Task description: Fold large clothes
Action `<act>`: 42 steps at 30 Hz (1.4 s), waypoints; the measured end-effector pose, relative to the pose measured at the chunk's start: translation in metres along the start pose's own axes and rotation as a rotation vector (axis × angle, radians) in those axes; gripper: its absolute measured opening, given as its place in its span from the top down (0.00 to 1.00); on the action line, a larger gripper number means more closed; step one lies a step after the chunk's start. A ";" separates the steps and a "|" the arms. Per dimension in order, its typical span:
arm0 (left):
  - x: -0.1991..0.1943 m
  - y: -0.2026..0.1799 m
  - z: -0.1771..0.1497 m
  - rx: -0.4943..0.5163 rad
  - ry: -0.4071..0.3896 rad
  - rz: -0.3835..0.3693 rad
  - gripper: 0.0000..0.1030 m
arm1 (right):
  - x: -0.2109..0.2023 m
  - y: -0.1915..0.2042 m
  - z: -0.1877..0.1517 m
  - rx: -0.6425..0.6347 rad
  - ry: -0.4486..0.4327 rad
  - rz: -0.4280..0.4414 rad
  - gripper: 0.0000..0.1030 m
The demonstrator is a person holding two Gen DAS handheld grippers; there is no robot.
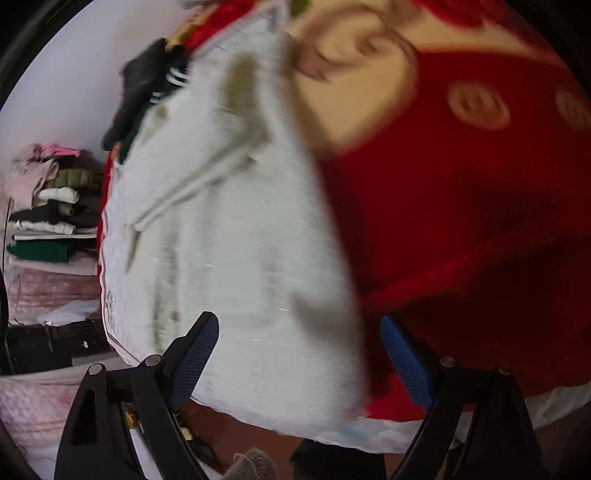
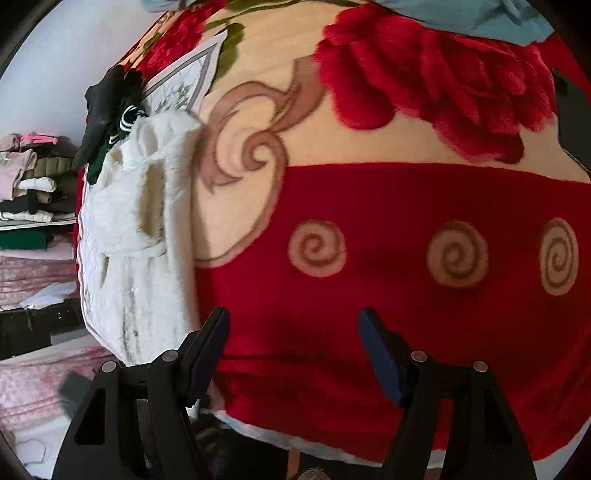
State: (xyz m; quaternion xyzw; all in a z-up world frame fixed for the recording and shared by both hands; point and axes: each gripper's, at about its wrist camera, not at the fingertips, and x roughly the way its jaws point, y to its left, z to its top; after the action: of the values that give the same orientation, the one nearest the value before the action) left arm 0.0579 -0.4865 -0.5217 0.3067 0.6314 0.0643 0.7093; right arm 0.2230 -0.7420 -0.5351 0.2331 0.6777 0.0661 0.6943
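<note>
While both grippers hang over a bed, a white fleecy garment [image 2: 147, 229] lies folded into a long strip along the bed's left edge, resting partly on a white quilted cover [image 2: 184, 79] and partly on a red blanket [image 2: 369, 314] patterned with cream swirls and large roses. At the far left corner of the bed, just beyond the garment's top end, sits a heap of dark clothing [image 2: 107, 107], black and green with white stripes. Off the bed to the left, a stack of folded clothes [image 2: 29, 192] in pink, olive, white, black and green rests on a pink-covered surface; no bin or basket holds any of it.

From the left wrist view, motion-blurred, the left gripper [image 1: 299, 332] hovers above the garment's near end, jaws spread wide with nothing between them. From the right wrist view, the right gripper [image 2: 293, 325] is over bare red blanket near the bed's front edge, just right of the garment, jaws released and empty. A pale blue cloth [image 2: 498, 18] lies at the bed's far edge.
</note>
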 end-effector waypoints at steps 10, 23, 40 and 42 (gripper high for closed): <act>0.054 0.040 -0.007 -0.185 0.080 -0.003 0.16 | 0.085 0.024 0.056 -0.047 0.091 0.353 0.14; 0.031 0.109 -0.021 -0.392 -0.067 -0.189 0.89 | 0.190 0.129 0.125 0.024 0.164 0.637 0.04; 0.041 0.300 -0.074 -0.550 -0.142 -0.438 0.90 | 0.124 0.354 0.094 -0.099 -0.026 0.130 0.76; 0.057 0.333 -0.084 -0.571 -0.147 -0.458 0.90 | 0.121 0.397 0.090 -0.132 -0.045 0.074 0.76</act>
State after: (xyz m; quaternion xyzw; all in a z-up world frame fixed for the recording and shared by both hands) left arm 0.0890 -0.1618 -0.3999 -0.0490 0.5877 0.0554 0.8057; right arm 0.4088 -0.3631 -0.4836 0.2132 0.6471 0.1307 0.7203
